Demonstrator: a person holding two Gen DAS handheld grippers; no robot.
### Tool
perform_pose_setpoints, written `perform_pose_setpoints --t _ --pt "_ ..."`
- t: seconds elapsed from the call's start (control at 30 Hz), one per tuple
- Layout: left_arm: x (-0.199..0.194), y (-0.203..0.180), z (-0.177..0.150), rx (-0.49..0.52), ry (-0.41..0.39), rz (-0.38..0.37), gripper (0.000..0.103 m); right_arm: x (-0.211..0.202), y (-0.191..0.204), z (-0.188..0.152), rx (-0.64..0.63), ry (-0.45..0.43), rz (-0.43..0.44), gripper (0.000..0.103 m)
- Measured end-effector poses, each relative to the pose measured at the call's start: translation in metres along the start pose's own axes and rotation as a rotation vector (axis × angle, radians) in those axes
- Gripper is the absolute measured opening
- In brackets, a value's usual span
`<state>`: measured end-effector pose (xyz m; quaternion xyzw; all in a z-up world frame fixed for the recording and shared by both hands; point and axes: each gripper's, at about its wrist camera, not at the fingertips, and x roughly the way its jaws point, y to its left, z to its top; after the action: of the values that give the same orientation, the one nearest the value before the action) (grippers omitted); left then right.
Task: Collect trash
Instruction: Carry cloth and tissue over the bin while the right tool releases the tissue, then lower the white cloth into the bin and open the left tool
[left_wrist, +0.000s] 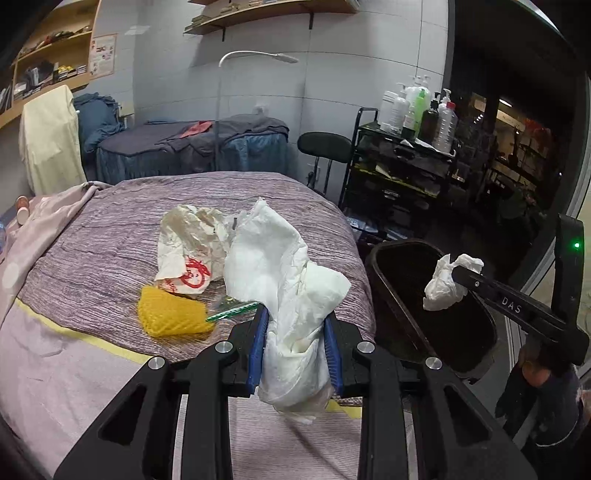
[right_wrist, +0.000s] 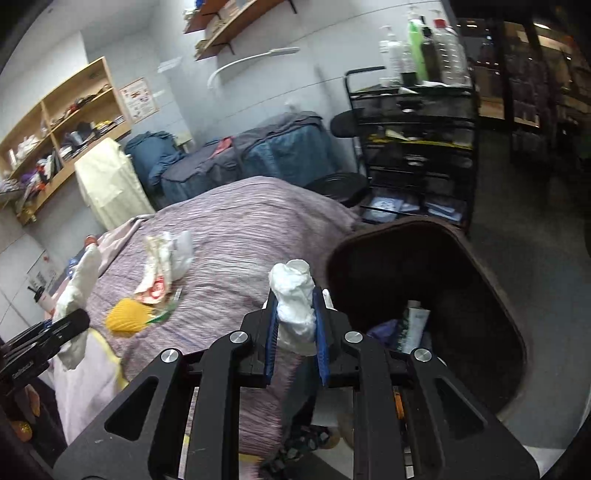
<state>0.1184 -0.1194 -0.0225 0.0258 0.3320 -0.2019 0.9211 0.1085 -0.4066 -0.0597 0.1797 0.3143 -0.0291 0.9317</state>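
You are pinching a tissue wad in the right hand-held gripper beside the bin, ready to drop; left hand-held gripper is clamping a napkin, beside the bin too.

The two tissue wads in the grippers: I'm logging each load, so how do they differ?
The left gripper's tissue is large, loose and draping past the pads; the right gripper's tissue is a small tight wad. The left one hangs above the bed, the right one by the bin. Both are white and clamped.
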Motion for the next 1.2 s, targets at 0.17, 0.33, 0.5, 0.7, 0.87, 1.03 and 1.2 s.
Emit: perform_pose_setpoints --t 0.17,0.33,0.5,0.7,0.87,1.03,1.2 --pt "0.01 -0.019 -0.002 0.039 0.021 -0.036 0.027 0.02 -0.036 -0.006 0.045 0.034 -0.097 0.019" --pt "0.02 -0.033 -0.005 0.069 0.05 -0.065 0.027 0.043 -0.065 -0.016 0.088 0.088 -0.158 0.019" --pt "0.028 -0.044 -0.008 0.096 0.071 -0.084 0.027 0.061 -0.088 -0.025 0.138 0.118 -0.208 0.028" --pt "0.034 -0.058 -0.009 0.124 0.084 -0.098 0.027 0.059 -0.094 -0.029 0.155 0.093 -0.242 0.067" --pt "0.041 -0.069 -0.008 0.143 0.101 -0.119 0.027 0.044 -0.092 -0.027 0.171 0.051 -0.24 0.071" --pt "0.05 -0.081 -0.006 0.167 0.122 -0.151 0.027 0.029 -0.09 -0.023 0.177 0.01 -0.247 0.075" --pt "0.065 -0.098 0.001 0.177 0.16 -0.207 0.027 0.015 -0.094 -0.02 0.191 -0.027 -0.274 0.081"
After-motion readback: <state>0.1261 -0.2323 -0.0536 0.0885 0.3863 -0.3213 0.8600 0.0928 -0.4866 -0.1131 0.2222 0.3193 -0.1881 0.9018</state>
